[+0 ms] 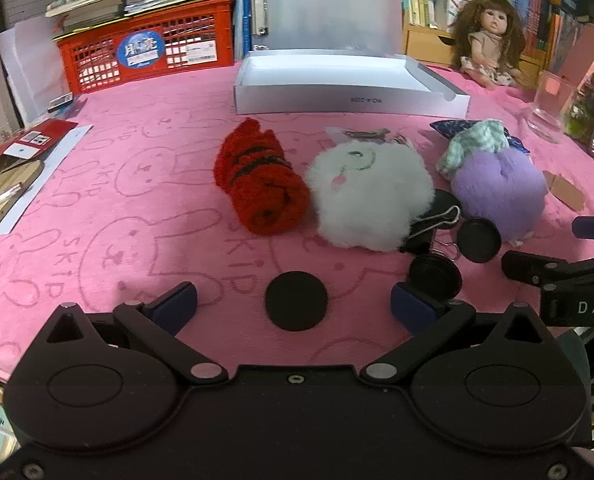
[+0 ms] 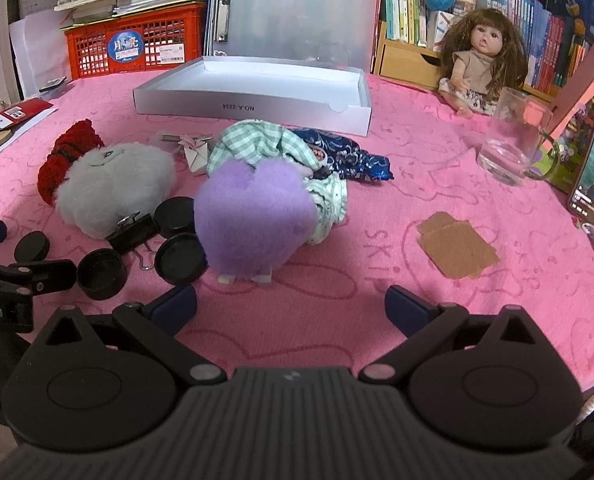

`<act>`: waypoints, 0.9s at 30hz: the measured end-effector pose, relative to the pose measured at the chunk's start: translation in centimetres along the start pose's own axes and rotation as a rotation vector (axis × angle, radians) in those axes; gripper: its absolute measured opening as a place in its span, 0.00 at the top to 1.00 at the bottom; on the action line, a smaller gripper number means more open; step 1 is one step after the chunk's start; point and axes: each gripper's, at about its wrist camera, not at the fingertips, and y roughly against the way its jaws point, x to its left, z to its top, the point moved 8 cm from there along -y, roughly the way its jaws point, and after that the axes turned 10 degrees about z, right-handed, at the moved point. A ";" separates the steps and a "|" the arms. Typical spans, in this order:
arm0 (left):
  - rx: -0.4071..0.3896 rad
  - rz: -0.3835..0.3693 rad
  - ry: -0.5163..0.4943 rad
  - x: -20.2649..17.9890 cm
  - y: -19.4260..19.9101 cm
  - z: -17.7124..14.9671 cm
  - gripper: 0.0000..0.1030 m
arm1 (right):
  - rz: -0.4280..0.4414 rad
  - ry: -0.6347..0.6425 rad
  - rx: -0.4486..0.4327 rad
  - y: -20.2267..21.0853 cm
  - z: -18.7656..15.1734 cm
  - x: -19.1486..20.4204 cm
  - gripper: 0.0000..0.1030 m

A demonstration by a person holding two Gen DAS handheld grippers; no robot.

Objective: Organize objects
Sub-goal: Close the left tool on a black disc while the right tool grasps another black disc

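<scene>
The left hand-held gripper (image 1: 294, 305) has its jaws spread as wide as they go and holds nothing; its blue pads (image 1: 175, 307) hang above the pink worktop (image 1: 117, 208). Between the pads, on the cloth, lies a flat black disc (image 1: 297, 301), apart from both of them. The right-hand pad sits just beside a black round cap (image 1: 435, 272), and from this angle it is hard to tell whether they touch.

The right hand-held gripper (image 2: 291, 307) is spread equally wide and also empty, with only bare pink cloth between its fingers (image 2: 411, 312). Just beyond its left finger stands a purple plush toy (image 2: 253, 216), near it but apart.

The task's things lie in a loose row across the middle of the worktop. A red knitted roll (image 1: 261, 182) lies at the left, touching a white plush toy (image 1: 371, 194). A black binder clip (image 2: 133, 230) and several black caps (image 2: 101, 268) cluster between the white plush and the purple one. Checked green cloth (image 2: 257, 140) and dark blue patterned cloth (image 2: 349, 156) are bunched behind the purple plush. Brown card pieces (image 2: 457, 250) lie well apart to the right.

Behind them all sits an open white box (image 2: 253, 108), shallow and empty inside, with a doll (image 2: 477, 64) seated at the far right and a clear glass mug (image 2: 513, 140) near it
</scene>
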 end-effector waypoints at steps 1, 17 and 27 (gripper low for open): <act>-0.004 -0.003 0.004 0.2 0.2 0.1 0.00 | -0.001 0.002 -0.004 0.1 0.1 0.0 0.00; -0.072 -0.051 -0.036 0.7 2.7 0.0 0.35 | 0.051 0.019 -0.050 1.3 0.8 1.2 0.23; -0.062 -0.055 -0.037 0.7 2.6 0.0 0.55 | 0.142 0.077 -0.004 1.4 0.3 3.4 0.43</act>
